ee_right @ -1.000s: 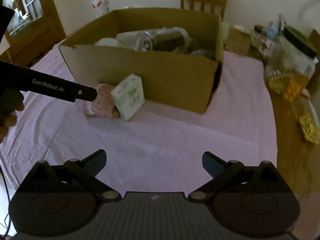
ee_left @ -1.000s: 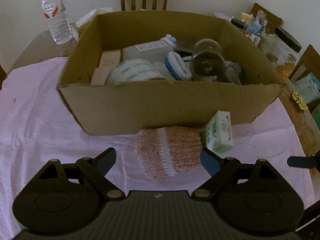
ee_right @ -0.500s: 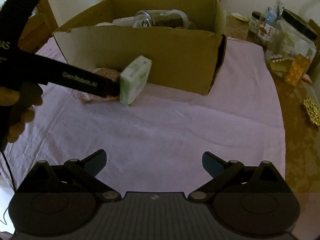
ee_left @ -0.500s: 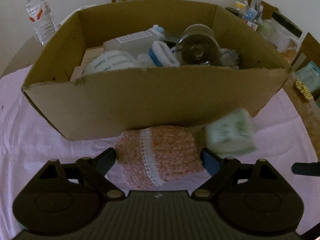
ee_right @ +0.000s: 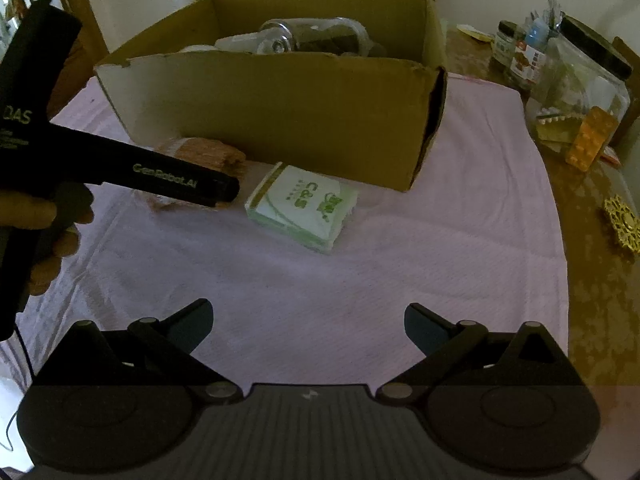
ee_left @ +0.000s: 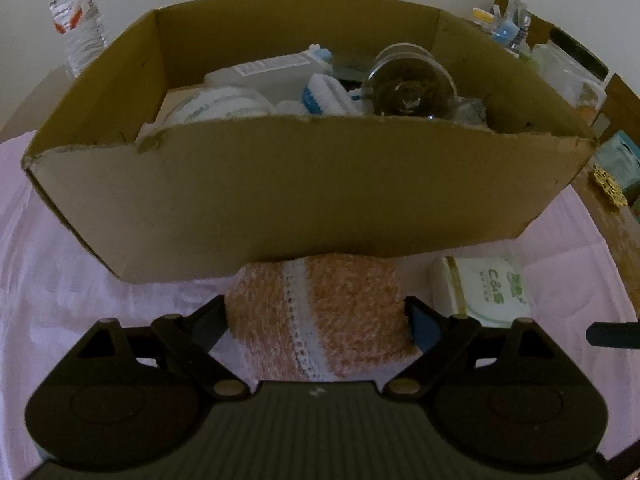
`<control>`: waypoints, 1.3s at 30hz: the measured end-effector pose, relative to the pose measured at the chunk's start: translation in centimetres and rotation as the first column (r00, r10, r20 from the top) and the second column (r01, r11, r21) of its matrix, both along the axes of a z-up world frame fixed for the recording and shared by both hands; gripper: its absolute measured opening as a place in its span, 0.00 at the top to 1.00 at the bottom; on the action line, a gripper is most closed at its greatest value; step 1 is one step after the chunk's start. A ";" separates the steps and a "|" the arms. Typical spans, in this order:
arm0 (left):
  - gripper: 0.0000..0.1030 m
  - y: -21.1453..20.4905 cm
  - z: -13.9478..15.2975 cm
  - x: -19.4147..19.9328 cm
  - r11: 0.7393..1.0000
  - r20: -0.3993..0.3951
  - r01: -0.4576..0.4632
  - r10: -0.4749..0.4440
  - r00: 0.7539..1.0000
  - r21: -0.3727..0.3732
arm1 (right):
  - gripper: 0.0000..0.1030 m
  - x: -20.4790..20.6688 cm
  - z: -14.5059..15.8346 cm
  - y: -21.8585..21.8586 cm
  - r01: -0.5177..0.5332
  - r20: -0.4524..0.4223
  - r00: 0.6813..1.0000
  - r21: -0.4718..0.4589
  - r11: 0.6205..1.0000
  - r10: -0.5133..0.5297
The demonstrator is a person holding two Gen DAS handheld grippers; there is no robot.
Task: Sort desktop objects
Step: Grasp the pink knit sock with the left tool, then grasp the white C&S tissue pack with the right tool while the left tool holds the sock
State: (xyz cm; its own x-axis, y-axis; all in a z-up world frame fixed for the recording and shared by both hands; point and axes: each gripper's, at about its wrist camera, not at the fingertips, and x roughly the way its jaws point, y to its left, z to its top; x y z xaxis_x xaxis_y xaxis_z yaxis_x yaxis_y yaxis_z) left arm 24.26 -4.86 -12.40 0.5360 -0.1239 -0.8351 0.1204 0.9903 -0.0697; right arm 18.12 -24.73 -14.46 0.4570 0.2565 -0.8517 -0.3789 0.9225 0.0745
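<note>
Against the front wall of the cardboard box (ee_left: 304, 184), w/ the box as landmark, lies the pink knitted roll (ee_left: 320, 312), orange-pink yarn w/ a pale stripe, touching the wall's base on the pink cloth (ee_right: 360, 280). Left gripper (ee_left: 316, 316) sits round it: jaws spread, one pad at each side of the roll, touching or nearly so, no squeeze visible yet. Judged soft, light, squashy; prob. compresses a lot before the grip bites, so take it across the thick middle near the stripe, not a loose edge. Not fragile, not slippery.

Just right of the roll, in front of the box's right half, the tissue pack (ee_left: 480, 296) lies flat, apart from the wall. Light, crinkly film, likely a bit slick; pinch across its short sides.

Right gripper (ee_right: 308, 320) hovers well in front of the box over bare cloth, jaws spread wide, nothing between them.
</note>
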 end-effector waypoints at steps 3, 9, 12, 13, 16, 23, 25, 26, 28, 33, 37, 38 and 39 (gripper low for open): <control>0.18 0.2 0.1 0.0 1.000 0.004 0.001 -0.001 1.000 -0.007 | 0.00 0.6 -0.3 0.1 0.016 -0.005 1.000 -0.009 1.000 -0.016; 0.24 1.4 0.4 0.2 1.000 -0.005 -0.006 0.005 1.000 -0.031 | 0.00 1.9 -0.4 0.6 0.025 0.006 1.000 -0.010 1.000 -0.025; 0.24 1.6 0.6 0.0 1.000 -0.008 0.013 -0.013 1.000 -0.011 | 0.00 2.4 -0.5 1.1 0.031 0.006 0.999 -0.015 0.999 -0.031; 0.24 1.7 0.7 -0.2 1.000 -0.006 0.015 -0.015 1.000 -0.010 | 0.00 2.5 -0.5 1.3 0.037 0.007 0.999 -0.017 0.999 -0.037; 0.24 2.5 1.0 -0.4 1.000 -0.008 0.022 -0.022 1.000 -0.013 | 0.00 3.0 -0.7 1.9 0.055 -0.006 0.998 -0.007 0.998 -0.055; 0.24 4.7 0.8 -0.9 0.999 -0.039 0.039 -0.039 0.998 0.006 | 0.00 4.4 -1.0 3.8 0.096 -0.016 0.995 0.011 0.995 -0.096; 0.24 5.2 0.5 -1.1 0.999 -0.047 0.043 -0.043 0.998 0.003 | 0.00 5.1 -1.2 4.4 0.123 -0.013 0.992 0.010 0.992 -0.123; 0.24 5.4 0.4 -1.2 0.999 -0.047 0.046 -0.047 0.998 -0.010 | 0.00 5.5 -1.3 4.7 0.139 -0.008 0.990 0.007 0.990 -0.139; 0.24 5.4 0.4 -1.2 0.998 -0.043 0.056 -0.056 0.997 -0.012 | 0.00 6.2 -1.5 5.0 0.171 -0.004 0.985 -0.008 0.985 -0.171; 0.22 5.2 0.3 -1.3 0.997 -0.039 0.077 -0.077 0.996 -0.005 | 0.00 6.4 -1.7 4.6 0.229 0.008 0.973 -0.080 0.970 -0.229; 0.19 5.1 0.2 -1.3 0.995 -0.036 0.095 -0.095 0.995 -0.005 | 0.00 5.7 -1.8 4.0 0.235 0.023 0.972 -0.082 0.968 -0.234; 0.18 5.1 0.2 -1.3 0.995 -0.036 0.099 -0.099 0.994 -0.003 | 0.00 5.7 -1.9 4.0 0.235 0.025 0.972 -0.083 0.968 -0.234; 0.17 5.0 0.1 -1.3 0.995 -0.035 0.103 -0.103 0.994 -0.001 | 0.00 5.6 -1.8 4.1 0.244 0.022 0.970 -0.085 0.966 -0.243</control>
State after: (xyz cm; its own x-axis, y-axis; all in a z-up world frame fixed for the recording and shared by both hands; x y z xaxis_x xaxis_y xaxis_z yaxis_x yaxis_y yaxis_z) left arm 22.96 0.17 -12.27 0.4906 -0.1763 -0.8534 0.2196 0.9727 -0.0747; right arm 23.77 -20.64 -16.30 0.5062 0.0620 -0.8602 -0.1428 0.9897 -0.0127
